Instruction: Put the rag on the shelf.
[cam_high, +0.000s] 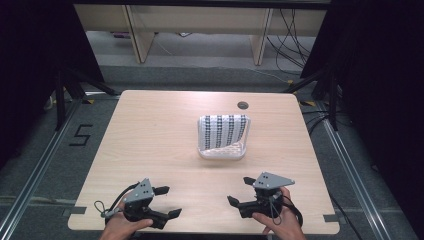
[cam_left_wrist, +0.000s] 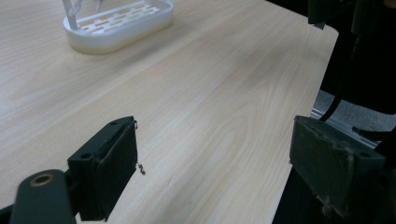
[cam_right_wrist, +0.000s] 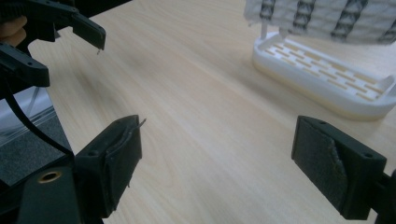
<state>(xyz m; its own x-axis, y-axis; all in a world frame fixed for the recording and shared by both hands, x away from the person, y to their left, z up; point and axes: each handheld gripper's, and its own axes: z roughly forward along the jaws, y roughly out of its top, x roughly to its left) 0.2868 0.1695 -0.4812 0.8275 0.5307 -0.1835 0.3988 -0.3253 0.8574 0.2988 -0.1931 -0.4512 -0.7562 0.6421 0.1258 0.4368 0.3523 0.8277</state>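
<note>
Pale wood grain runs across the surface (cam_high: 150, 140) I am working over, and both of my grippers sit low near its front edge. I have the left gripper (cam_high: 166, 202) at the near left with its jaws spread wide apart and nothing between them; its own view looks along them over bare wood. I have the right gripper (cam_high: 240, 191) at the near right, jaws likewise wide apart and empty, with a hand (cam_high: 280, 225) wrapped around its grip. The two grippers face inward toward each other, well apart.

Farther out, about mid-surface and a little right of centre, stands a white slotted rack (cam_high: 222, 152). A white cloth with dark patterned stripes (cam_high: 223, 131) is draped over its upright part and hangs above the base. In the right gripper view the rack (cam_right_wrist: 327, 74) lies ahead to the right, the cloth (cam_right_wrist: 327, 18) overhanging it. Neither gripper touches rack or cloth.
</note>
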